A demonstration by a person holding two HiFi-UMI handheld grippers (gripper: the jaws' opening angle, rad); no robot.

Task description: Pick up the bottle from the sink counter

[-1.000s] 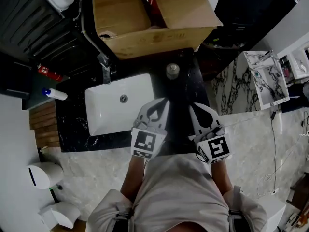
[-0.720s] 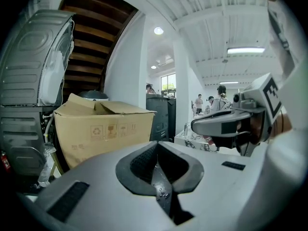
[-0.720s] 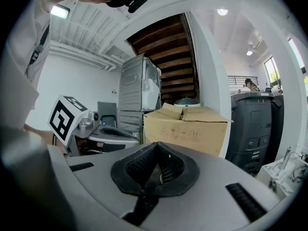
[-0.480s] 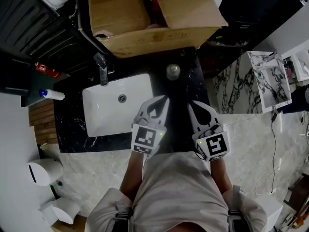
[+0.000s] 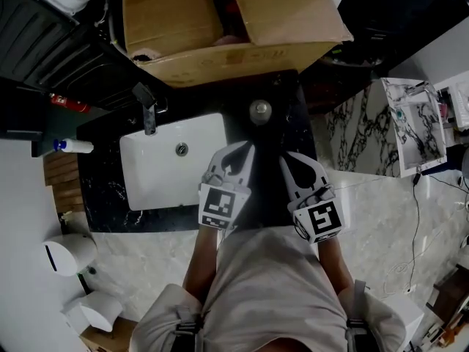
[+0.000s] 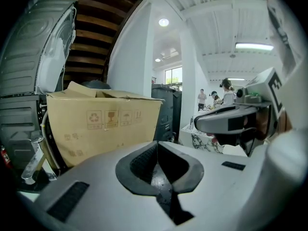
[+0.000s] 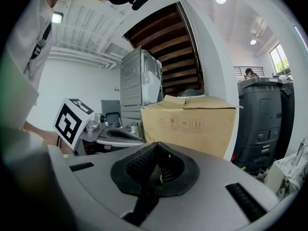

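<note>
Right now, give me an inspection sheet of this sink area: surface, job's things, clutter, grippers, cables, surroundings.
Surface: black counter with a white sink set in it, and a faucet at the sink's back.
Job's things: bottle upright on the counter, right of the sink, untouched.
Clutter: open cardboard box at the counter's back edge.
Grippers: left gripper and right gripper both shut, empty, short of the bottle.
Cables: thin cable on the floor, right.
Surroundings: pale marble floor; white bin and spray bottle at the left.
</note>
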